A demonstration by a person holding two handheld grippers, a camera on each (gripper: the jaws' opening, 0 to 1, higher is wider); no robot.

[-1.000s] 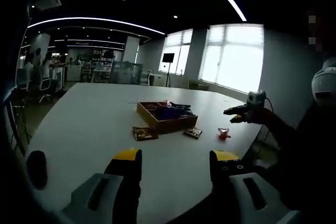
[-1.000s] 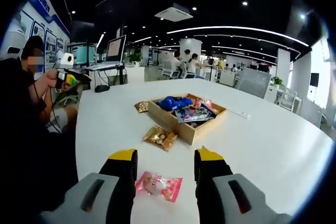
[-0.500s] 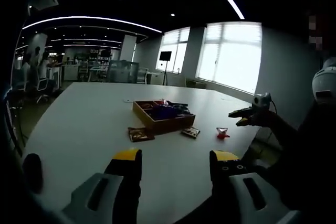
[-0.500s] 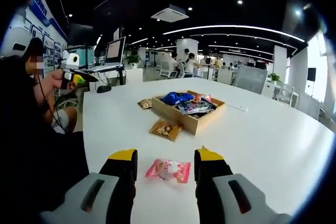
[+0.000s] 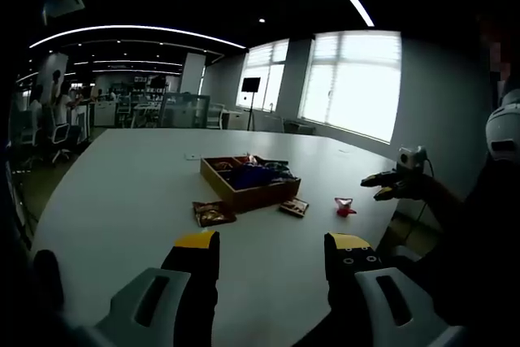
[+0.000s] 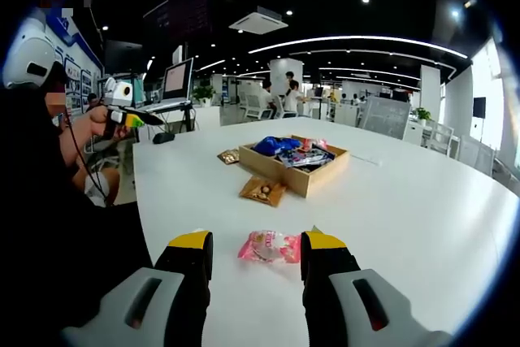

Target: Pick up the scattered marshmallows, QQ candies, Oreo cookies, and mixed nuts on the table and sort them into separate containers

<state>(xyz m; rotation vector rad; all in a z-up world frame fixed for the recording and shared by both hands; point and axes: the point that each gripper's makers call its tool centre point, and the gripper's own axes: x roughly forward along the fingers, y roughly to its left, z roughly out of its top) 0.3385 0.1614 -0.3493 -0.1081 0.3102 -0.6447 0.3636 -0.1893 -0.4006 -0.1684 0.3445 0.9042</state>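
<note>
White table (image 6: 422,201), pink packet (image 6: 270,246) between spread right gripper (image 6: 257,251); left gripper (image 5: 271,251) spread, empty.

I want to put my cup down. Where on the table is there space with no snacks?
The white table is bare beyond the wooden box toward the windows, and also behind it. It is crowded near the box: a brown packet, a smaller packet, and a pink packet near the right gripper.

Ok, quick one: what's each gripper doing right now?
Left gripper: open, holding nothing, above the bare table.
Right gripper: open, holding nothing; a pink candy packet lies on the table between its fingers.
</note>
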